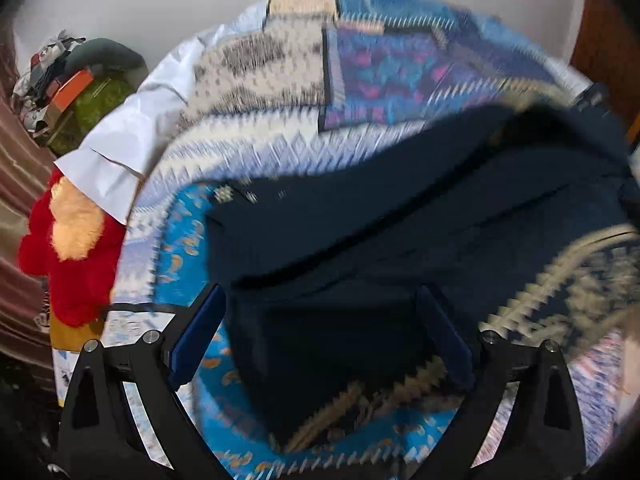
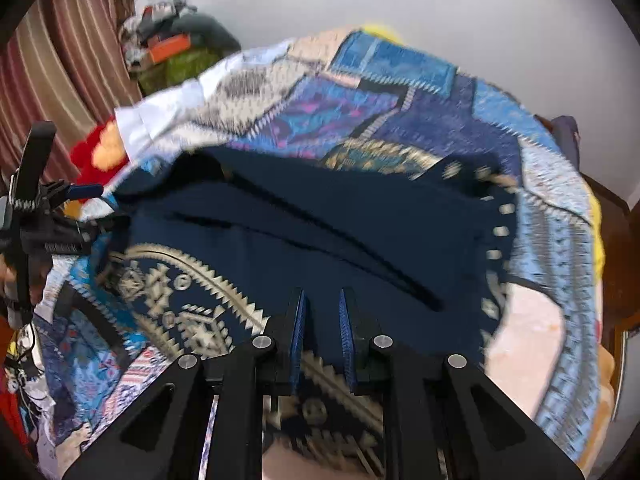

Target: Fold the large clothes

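A big bed (image 2: 560, 216) fills both views, and a patchwork quilt of blue, purple and cream squares (image 1: 380, 68) covers it. A large dark navy cloth with a cream zigzag trim (image 2: 360, 224) lies spread on top of the quilt. It has long creases across its middle. One end shows a round cream pattern with little shapes inside. Both pictures are blurry, so the small marks on the cloth are hard to read.

A white sheet (image 1: 120, 152) sticks out from under the quilt at the far side of the bed. A striped brown curtain (image 2: 80, 40) hangs beside the bed. A red fluffy toy with a pale patch (image 1: 76, 248) sits at the edge of the bed, just below the white sheet. A green bag with an orange box and other things on it (image 2: 176, 52) rests in the corner by the wall.

The left claw (image 1: 324, 332) hangs over the near edge of the navy cloth. Its blue pads are far apart and hold nothing. The right claw (image 2: 322, 336) is over the patterned end of the cloth. Its pads are close together with a thin gap between them. It is too hard to tell if they pinch any cloth.
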Tool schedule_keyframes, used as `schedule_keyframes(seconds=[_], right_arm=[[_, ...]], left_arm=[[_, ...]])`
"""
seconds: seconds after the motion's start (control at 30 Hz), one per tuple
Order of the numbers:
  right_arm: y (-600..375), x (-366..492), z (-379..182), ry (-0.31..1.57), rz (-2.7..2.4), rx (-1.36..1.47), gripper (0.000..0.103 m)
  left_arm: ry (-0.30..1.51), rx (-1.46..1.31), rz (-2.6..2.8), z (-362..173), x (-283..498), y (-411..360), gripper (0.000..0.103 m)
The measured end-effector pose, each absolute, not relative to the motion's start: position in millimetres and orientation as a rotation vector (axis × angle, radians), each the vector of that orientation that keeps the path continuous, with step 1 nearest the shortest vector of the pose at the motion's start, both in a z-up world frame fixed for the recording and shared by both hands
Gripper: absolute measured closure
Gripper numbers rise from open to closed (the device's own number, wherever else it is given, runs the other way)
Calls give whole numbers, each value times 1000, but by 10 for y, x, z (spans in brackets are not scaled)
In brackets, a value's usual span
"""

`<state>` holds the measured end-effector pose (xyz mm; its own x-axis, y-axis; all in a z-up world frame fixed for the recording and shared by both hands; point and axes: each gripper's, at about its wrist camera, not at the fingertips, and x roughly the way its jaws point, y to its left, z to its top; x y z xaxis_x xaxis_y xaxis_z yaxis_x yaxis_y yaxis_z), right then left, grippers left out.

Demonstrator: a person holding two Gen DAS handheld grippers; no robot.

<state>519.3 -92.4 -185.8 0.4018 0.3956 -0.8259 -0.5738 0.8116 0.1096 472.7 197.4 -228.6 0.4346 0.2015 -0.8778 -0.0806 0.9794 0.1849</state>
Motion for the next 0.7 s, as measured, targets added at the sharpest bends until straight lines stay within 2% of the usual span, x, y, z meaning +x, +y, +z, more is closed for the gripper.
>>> schedule_keyframes(seconds=[0.13,0.3,0.47,0.7], right_arm=[[-771,5475,-2025,968,584,-225,91],[-702,5918,-1919,953,577,-152,91],[-602,6198,-1645,869,486,-167,91],[-711,5969,-938,623,382,-166,91]], left_arm=[[1108,76,242,-2441,5060,2119,6],[1071,26,319,-2270,5438,2341,6],[983,-9,422,-1809,5610,2571,6],[875,-24,381,-1193,5232,2602,6]])
